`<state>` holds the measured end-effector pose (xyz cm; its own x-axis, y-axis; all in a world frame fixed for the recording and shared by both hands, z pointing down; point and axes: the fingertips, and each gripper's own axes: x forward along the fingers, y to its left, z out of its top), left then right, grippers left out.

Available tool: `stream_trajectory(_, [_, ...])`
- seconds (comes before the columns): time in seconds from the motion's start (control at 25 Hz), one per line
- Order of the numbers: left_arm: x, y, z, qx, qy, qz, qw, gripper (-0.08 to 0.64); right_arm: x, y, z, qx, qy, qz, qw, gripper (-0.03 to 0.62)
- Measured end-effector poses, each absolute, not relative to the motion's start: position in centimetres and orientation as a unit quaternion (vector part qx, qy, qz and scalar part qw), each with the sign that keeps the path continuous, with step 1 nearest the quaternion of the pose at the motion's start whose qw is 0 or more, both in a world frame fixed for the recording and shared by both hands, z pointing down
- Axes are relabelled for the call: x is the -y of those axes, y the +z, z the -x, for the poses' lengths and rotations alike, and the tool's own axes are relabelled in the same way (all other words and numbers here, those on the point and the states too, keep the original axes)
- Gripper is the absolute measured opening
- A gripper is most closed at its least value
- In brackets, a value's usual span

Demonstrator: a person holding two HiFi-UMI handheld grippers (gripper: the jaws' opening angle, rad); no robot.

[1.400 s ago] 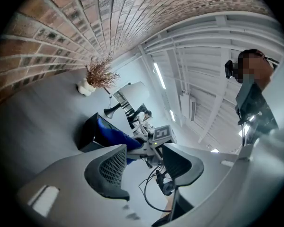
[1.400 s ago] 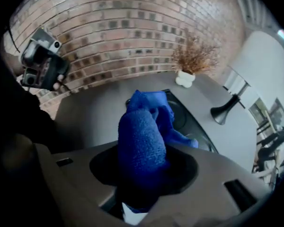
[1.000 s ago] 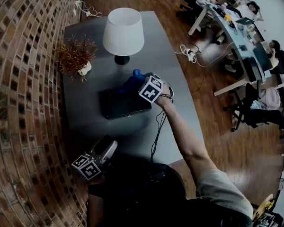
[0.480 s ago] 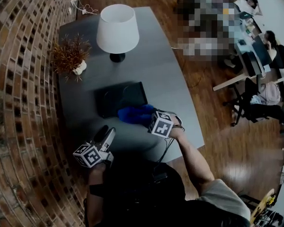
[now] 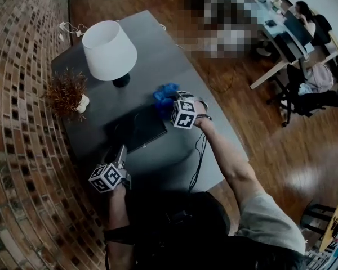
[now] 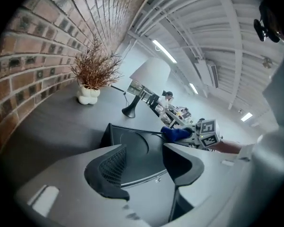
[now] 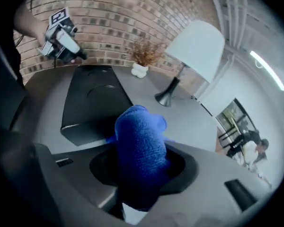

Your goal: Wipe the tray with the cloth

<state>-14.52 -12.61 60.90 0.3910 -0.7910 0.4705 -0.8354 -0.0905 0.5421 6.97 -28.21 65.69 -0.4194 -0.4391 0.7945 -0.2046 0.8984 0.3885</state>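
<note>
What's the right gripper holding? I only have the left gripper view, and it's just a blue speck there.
Observer: A bunched blue cloth. The right gripper view shows the right gripper clamped on it.
Operator: Is it on the tray?
Observer: No. The head view shows it past the tray's far right corner, over the table, on the side of the lamp.

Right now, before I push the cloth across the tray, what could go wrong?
1. The cloth in the right gripper is off the tray, past its far right corner; a stroke from there may catch the rim.
2. The left gripper is open at the near edge, so the tray may slide.
3. The lamp stands just beyond; a long push could hit it.
</note>
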Motion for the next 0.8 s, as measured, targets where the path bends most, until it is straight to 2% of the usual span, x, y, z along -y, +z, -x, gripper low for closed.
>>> stream_trajectory(0.16, [13.1,62.3,13.5,0.536,0.041,-0.738,0.407,0.222,24.6,67.4,-4.3,0.837,-0.171,-0.110,0.507,0.161])
stream_trajectory(0.32, [13.4,62.6,12.6,0.530,0.055,-0.745,0.402,0.224,17.3,67.6,-6.7,0.831,-0.196,-0.018,0.520,0.160])
stream_trajectory(0.44, [13.8,62.5,12.7,0.537,0.058,-0.745,0.391,0.224,12.1,68.4,-9.0,0.835,-0.159,0.071,0.522,0.160])
stream_trajectory(0.52, [14.0,62.7,12.8,0.542,0.065,-0.745,0.383,0.224,14.3,68.4,-9.8,0.836,-0.147,0.037,0.528,0.161])
stream_trajectory(0.68, [13.8,63.3,12.8,0.553,0.081,-0.745,0.365,0.224,26.2,67.0,-8.0,0.829,-0.150,-0.139,0.521,0.161])
stream_trajectory(0.8, [13.4,63.2,12.7,0.557,0.076,-0.744,0.361,0.221,28.5,68.7,-4.8,0.828,-0.152,-0.125,0.526,0.161])
